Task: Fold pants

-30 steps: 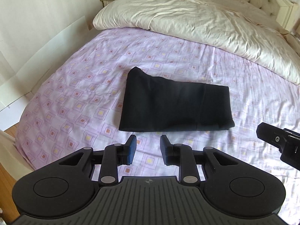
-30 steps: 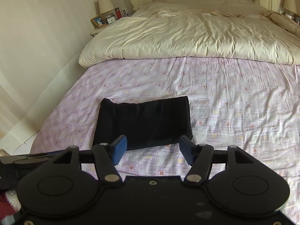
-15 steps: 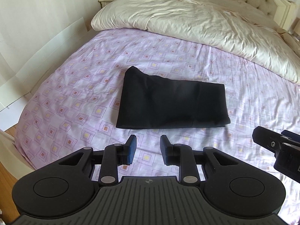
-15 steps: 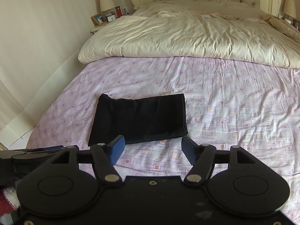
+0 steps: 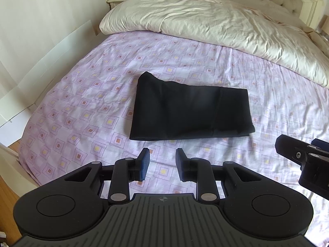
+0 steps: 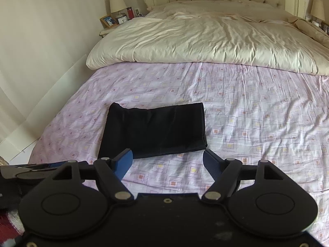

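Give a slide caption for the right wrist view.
Open right gripper hangs short of the folded black pants lying flat on the lilac patterned sheet.

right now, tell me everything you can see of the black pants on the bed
The black pants lie folded into a compact, roughly rectangular bundle, flat on the lilac patterned bedsheet. The fabric looks soft and matte, with a faint vertical seam near the right end. The far left corner bulges up slightly; stacked layer edges show at the near right corner. Only the sheet touches them: the left hand-held gripper and right hand-held gripper are both open and short of them.
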